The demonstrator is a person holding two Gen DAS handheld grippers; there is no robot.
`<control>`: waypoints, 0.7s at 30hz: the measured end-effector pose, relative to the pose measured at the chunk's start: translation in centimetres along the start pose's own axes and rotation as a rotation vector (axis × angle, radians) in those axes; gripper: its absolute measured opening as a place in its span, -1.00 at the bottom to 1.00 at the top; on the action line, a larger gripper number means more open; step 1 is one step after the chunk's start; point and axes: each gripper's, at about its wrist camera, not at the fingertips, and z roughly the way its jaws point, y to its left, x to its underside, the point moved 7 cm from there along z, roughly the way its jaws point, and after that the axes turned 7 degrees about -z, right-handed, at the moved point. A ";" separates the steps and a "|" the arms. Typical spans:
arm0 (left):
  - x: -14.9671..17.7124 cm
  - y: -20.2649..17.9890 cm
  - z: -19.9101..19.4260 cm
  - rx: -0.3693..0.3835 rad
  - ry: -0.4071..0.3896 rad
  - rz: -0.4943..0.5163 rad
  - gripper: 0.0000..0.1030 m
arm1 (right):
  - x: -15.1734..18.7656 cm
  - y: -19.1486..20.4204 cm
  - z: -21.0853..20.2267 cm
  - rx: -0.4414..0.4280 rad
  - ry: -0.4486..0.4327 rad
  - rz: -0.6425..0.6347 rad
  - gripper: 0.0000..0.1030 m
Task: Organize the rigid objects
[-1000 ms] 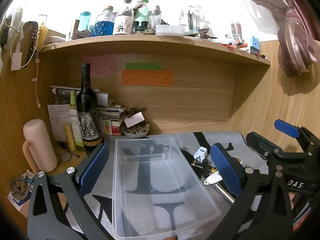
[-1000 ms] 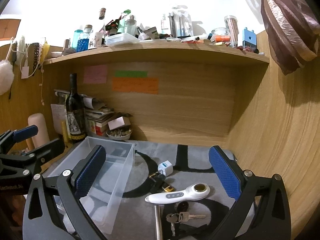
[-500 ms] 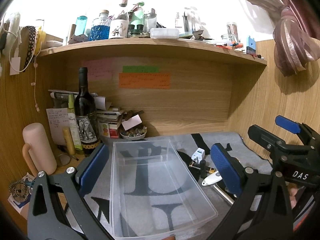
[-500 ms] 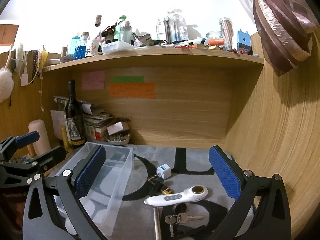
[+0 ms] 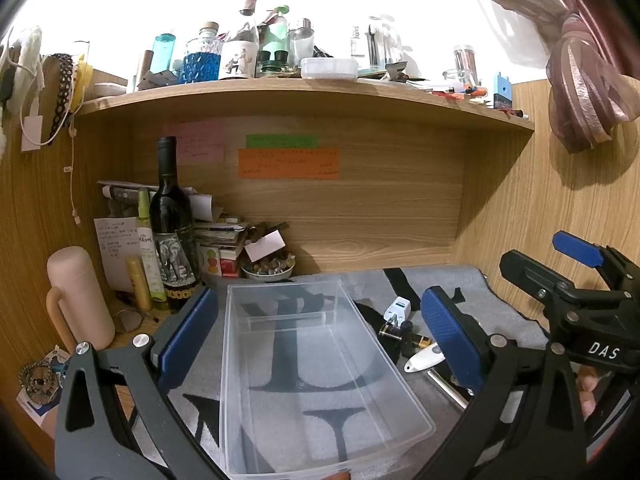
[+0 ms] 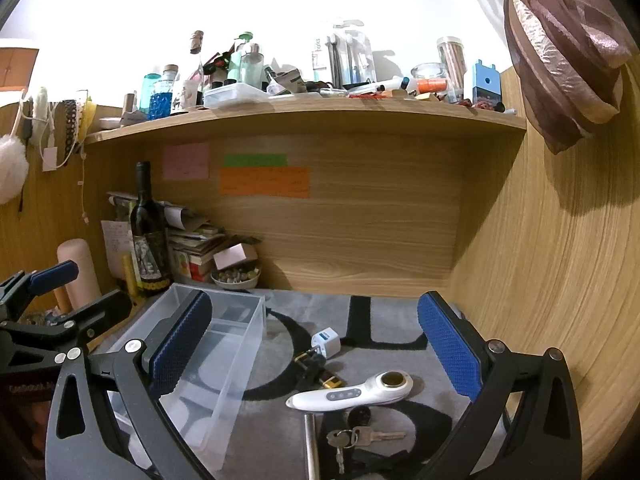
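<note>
Each tool is a black frame of flat angular arms with triangular cut-outs and silver screw heads at the joints. The left tool [image 5: 320,332] and right tool [image 6: 316,344] carry blue textured pads [image 6: 182,344] on their fingers. White letters "DAS" mark the right tool's body, seen from the left wrist.

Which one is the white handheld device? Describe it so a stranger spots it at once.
Start at the clear plastic bin on the grey mat; the loose items lie to its right. The white handheld device lies flat between the small white plug and the keys. Alone among them, it is long, with a round gold-coloured head and a button row.
</note>
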 end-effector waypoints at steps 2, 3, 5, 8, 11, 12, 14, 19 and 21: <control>0.0 0.0 0.0 -0.001 -0.001 0.001 1.00 | 0.0 0.0 0.0 -0.001 0.000 0.001 1.00; -0.1 0.0 0.0 -0.001 -0.002 0.002 1.00 | 0.0 0.0 0.0 0.000 -0.001 0.001 1.00; -0.1 0.0 0.0 -0.002 -0.004 0.003 1.00 | 0.0 -0.2 -0.1 0.000 -0.003 0.004 1.00; -0.1 0.0 0.0 -0.002 -0.004 0.006 1.00 | 0.0 -0.3 -0.1 0.002 0.000 0.008 1.00; -0.1 0.0 0.0 -0.001 -0.004 0.005 1.00 | 0.0 -0.3 -0.1 0.003 -0.002 0.007 1.00; -0.1 0.1 0.0 -0.001 -0.004 0.005 1.00 | 0.0 -0.3 -0.1 0.004 -0.002 0.006 1.00; -0.1 0.1 0.0 -0.001 -0.005 0.006 1.00 | 0.0 -0.3 -0.1 0.004 -0.002 0.007 1.00; -0.2 0.0 0.0 0.000 -0.008 0.006 1.00 | -0.1 -0.5 -0.2 0.006 -0.005 0.008 1.00; -0.3 0.0 0.0 0.000 -0.009 0.007 1.00 | -0.1 -0.4 -0.2 0.005 -0.004 0.008 1.00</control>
